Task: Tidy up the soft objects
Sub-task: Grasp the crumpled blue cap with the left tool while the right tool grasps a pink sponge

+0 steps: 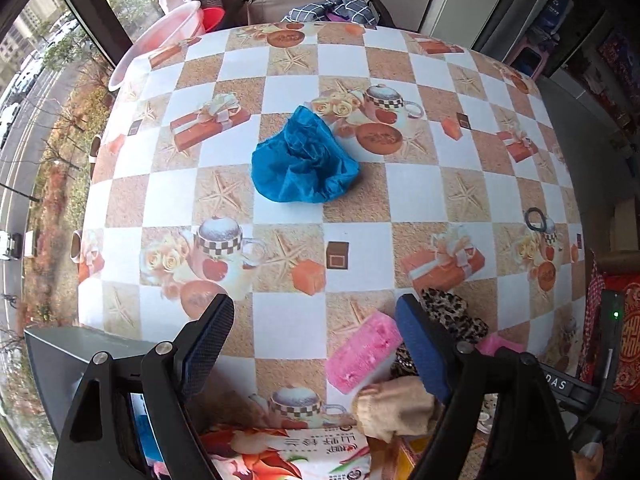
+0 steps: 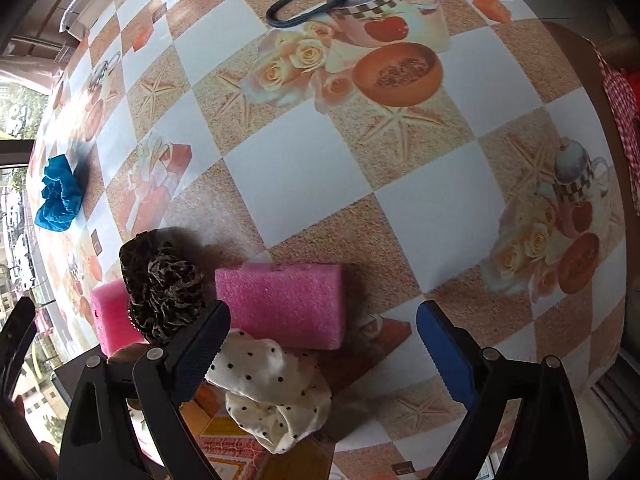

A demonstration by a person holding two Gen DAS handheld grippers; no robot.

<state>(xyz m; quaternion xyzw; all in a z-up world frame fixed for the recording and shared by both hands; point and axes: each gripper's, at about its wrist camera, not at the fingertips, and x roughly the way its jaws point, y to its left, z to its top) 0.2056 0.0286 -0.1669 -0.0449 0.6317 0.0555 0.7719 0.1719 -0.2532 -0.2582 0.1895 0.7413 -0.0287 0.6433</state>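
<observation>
A crumpled blue shoe cover [image 1: 302, 160] lies mid-table, far ahead of my open, empty left gripper [image 1: 314, 344]; it shows at the left edge of the right wrist view [image 2: 58, 194]. Near the table's front lie a pink sponge [image 1: 362, 350], a leopard scrunchie [image 1: 454, 314] and a beige cloth [image 1: 394, 410]. In the right wrist view a pink sponge [image 2: 286, 304], a second pink sponge [image 2: 110, 318], the leopard scrunchie [image 2: 162, 284] and a white polka-dot scrunchie [image 2: 272, 392] lie just ahead of my open, empty right gripper [image 2: 324, 354]. A dark hair tie [image 2: 306, 6] lies far ahead.
The table [image 1: 288, 80] has a checkered printed cloth. A pink basin [image 1: 160, 40] stands at its far left edge, a chair with folded fabric [image 1: 332, 10] behind. A printed box [image 1: 288, 454] sits under my left gripper. A window is at the left.
</observation>
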